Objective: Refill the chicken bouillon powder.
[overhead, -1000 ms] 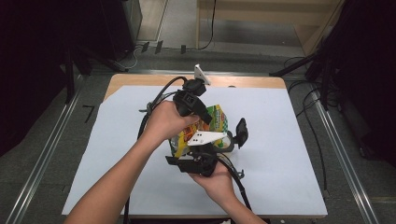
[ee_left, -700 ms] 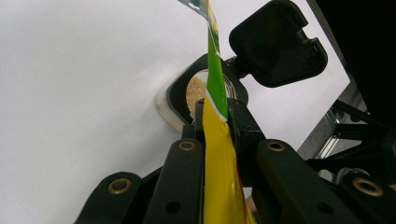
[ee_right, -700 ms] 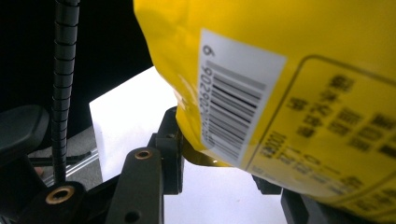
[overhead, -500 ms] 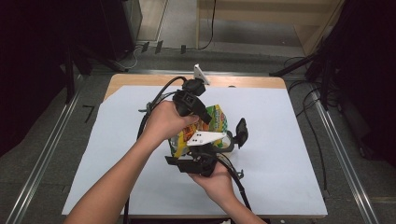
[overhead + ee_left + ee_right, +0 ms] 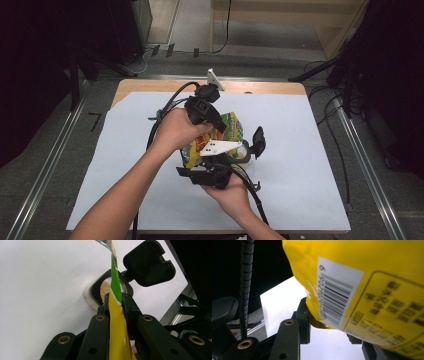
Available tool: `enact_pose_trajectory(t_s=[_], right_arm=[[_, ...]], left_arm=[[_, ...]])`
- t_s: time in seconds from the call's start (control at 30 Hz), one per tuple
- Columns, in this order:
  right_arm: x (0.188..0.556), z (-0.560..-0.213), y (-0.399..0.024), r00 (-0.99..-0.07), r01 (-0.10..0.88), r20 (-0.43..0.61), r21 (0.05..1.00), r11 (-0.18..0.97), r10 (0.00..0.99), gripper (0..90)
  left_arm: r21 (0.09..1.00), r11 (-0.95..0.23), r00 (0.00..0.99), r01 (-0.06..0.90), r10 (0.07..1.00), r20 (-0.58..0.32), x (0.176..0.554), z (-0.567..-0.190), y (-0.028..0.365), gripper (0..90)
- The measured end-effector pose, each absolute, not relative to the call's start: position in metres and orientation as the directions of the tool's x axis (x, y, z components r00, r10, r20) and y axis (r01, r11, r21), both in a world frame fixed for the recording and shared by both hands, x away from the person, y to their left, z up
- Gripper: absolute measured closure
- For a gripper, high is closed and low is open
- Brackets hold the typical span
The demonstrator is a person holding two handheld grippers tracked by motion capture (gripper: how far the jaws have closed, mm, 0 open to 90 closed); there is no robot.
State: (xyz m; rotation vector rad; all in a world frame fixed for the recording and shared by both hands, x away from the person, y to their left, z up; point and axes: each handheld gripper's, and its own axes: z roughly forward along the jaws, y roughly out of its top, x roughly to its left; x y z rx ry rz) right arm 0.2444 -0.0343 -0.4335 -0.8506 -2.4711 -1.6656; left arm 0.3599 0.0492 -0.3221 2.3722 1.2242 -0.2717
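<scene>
The left gripper (image 5: 115, 315) is clamped on the edge of a yellow and green pouch (image 5: 115, 322), the film pinched flat between its two black jaws. The right gripper (image 5: 329, 337) has its jaws either side of the pouch's lower corner near the barcode; the corner hides the contact, so I cannot tell whether it is closed on the film or only cradling it. From above, both grippers hold the pouch over the middle of the white sheet (image 5: 310, 165) covering the table, left gripper (image 5: 207, 112) above and right gripper (image 5: 212, 167) beneath. Directly under the pouch in the left gripper view sits a clear container (image 5: 107, 288) with a black collar, its hinged black lid (image 5: 148, 262) swung open and tan granules visible inside. Judgement: the step in hand is pouring from pouch into container. To do it well, keep the pouch's mouth over the opening, raise the bottom corner gradually, and hold the top pinch firm. The opening looks narrow, so a fast tilt risks spilling onto the sheet.
</scene>
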Motion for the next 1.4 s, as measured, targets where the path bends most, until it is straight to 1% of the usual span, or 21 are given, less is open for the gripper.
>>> enact_pose_trajectory(t_s=[0.8, 1.27, 1.4], right_arm=[[0.2447, -0.4331, -0.0340, -0.849, 0.462, 0.332, 0.844, 0.273, 0.411, 63.3], [0.2434, -0.4325, -0.0328, -0.853, 0.453, 0.320, 0.847, 0.278, 0.413, 61.4], [0.2435, -0.4324, -0.0331, -0.852, 0.453, 0.320, 0.847, 0.278, 0.414, 62.7]], left_arm=[[0.308, -0.502, 0.588, 0.808, 0.720, -0.369, 0.3590, -0.3217, 0.0492, 84.8], [0.306, -0.503, 0.588, 0.808, 0.720, -0.367, 0.3590, -0.3217, 0.0489, 84.7], [0.306, -0.507, 0.591, 0.806, 0.718, -0.367, 0.3589, -0.3217, 0.0488, 84.8]])
